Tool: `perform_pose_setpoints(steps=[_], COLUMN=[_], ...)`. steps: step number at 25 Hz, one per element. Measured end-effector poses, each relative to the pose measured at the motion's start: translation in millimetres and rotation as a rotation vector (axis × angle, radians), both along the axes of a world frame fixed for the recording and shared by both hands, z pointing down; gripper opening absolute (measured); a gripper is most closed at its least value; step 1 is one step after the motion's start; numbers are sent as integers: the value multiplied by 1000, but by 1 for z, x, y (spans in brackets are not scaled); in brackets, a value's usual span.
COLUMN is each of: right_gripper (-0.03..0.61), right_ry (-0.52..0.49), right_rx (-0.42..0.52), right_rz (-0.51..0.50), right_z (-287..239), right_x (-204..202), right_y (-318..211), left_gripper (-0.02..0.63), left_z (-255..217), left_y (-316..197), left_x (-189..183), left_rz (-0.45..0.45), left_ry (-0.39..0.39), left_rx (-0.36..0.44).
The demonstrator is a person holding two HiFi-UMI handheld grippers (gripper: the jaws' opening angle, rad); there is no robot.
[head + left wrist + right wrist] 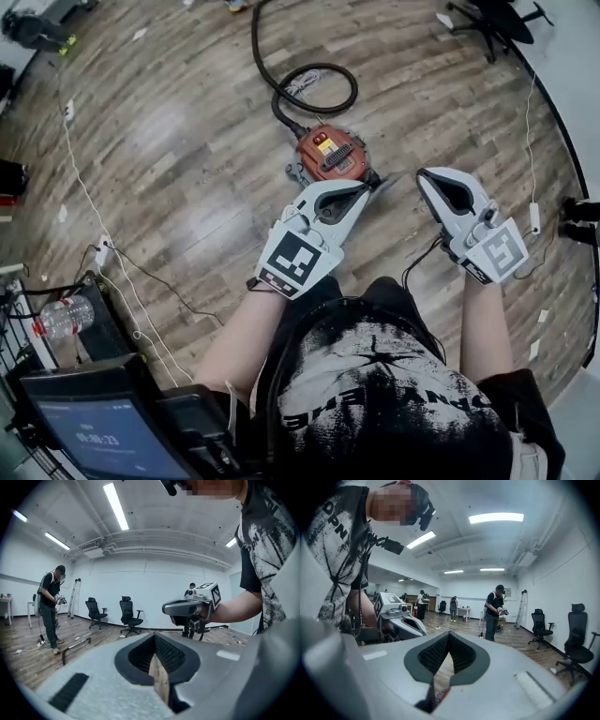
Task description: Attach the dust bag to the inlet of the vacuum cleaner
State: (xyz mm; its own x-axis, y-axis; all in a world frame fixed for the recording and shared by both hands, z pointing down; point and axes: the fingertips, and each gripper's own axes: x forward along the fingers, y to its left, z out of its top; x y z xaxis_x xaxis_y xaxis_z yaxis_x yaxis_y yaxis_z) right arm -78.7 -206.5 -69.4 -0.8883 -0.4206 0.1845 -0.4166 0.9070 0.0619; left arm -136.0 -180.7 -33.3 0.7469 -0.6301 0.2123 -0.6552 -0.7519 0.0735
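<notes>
Head view, from the left: holds left gripper (361, 187) shut, empty, tips overlapping the red vacuum cleaner (330, 155) down on the wood floor (187, 141), hose (314, 70) looping beyond; holds right gripper (427, 178) shut, empty too.

I see the vacuum cleaner (330, 155), red-orange with a black handle, on the wood floor (187, 141). Its black hose (314, 70) loops away on the far side. On the near side of the vacuum cleaner I hold the left gripper (367, 186), jaws together, tips showing against the cleaner's lower right edge. The right gripper (424, 176) is to the cleaner's right, jaws together. Well to its lower left are a white cable (89, 197), a water bottle (61, 317) and a screen (103, 436).
</notes>
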Motion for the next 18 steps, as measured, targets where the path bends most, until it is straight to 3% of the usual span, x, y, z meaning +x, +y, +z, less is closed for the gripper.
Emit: perform_pose_setpoints(steps=[11, 18], right_gripper=[8, 6], right_ry=[-54, -107], right_rx=[88, 179], right_rz=[-55, -161], right_z=[-46, -87], right_x=[17, 41], right_y=[21, 32], left_gripper=[6, 6], left_z=[-54, -111], left_y=[5, 21], left_x=[6, 34], left_rz=[-58, -151], left_ry=[-38, -156], left_rx=[87, 228])
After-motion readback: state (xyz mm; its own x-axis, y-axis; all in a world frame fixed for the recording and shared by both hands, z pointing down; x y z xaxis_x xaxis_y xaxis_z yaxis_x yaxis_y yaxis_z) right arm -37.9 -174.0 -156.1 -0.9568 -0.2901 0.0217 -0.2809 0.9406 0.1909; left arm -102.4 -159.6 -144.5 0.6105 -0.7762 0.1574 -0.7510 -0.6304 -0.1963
